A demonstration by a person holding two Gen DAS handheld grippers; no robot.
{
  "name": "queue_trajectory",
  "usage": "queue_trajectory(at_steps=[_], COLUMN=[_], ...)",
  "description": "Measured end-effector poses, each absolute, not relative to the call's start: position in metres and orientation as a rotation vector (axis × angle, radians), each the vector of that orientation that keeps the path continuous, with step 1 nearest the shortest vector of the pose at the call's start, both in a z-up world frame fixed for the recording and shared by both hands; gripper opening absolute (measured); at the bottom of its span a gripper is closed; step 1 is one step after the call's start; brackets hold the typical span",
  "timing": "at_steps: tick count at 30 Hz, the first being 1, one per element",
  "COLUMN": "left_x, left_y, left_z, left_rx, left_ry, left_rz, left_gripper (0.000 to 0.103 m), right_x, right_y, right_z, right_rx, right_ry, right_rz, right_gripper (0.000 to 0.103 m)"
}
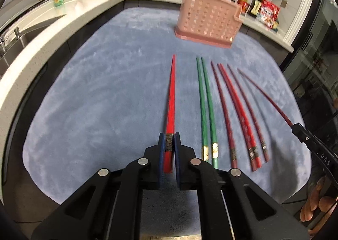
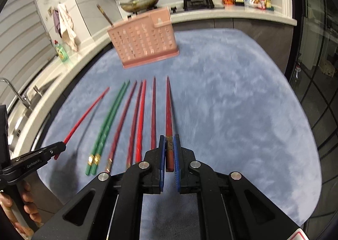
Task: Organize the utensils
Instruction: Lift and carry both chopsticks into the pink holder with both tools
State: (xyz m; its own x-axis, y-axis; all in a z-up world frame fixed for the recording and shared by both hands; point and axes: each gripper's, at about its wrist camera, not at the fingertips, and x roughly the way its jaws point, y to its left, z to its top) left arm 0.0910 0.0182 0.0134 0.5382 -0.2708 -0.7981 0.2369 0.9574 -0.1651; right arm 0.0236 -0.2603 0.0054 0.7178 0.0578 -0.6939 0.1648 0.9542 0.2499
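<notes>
One bright red chopstick (image 1: 170, 113) is clamped in the left claw (image 1: 169, 144), one dark red chopstick (image 2: 169, 117) in the right claw (image 2: 169, 149). Six chopsticks remain on the desk (image 1: 105, 92); one utensil handle is already seen in the pink holder (image 1: 208, 23).

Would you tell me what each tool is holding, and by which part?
Left tool: bright red chopstick, near its thick end. Right tool: dark red chopstick, likewise.

your left gripper (image 1: 169, 140): black plastic linkage arms, silver round rivets, blue finger pads (image 1: 162, 144); right gripper (image 2: 169, 144) matches.
</notes>
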Motion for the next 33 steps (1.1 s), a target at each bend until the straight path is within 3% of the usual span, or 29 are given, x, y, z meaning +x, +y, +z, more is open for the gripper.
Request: queue_trajectory(at_steps=[15,33], left_x=[0.126,0.205], left_y=[0.029,-0.001], left_z=[0.105,0.193], left_rx=[-0.08,-0.065], left_ry=[0.779,0.583], left_rz=[-0.314,-0.323], left_gripper=[0.007,0.007], right_x=[0.045,0.103], right_y=[-0.291,-0.315], right_z=[0.094,0.163], right_rx=[0.29,0.317], right_ry=[0.581,0.425], right_rz=[-0.073,-0.023], right_gripper=[0.007,0.007])
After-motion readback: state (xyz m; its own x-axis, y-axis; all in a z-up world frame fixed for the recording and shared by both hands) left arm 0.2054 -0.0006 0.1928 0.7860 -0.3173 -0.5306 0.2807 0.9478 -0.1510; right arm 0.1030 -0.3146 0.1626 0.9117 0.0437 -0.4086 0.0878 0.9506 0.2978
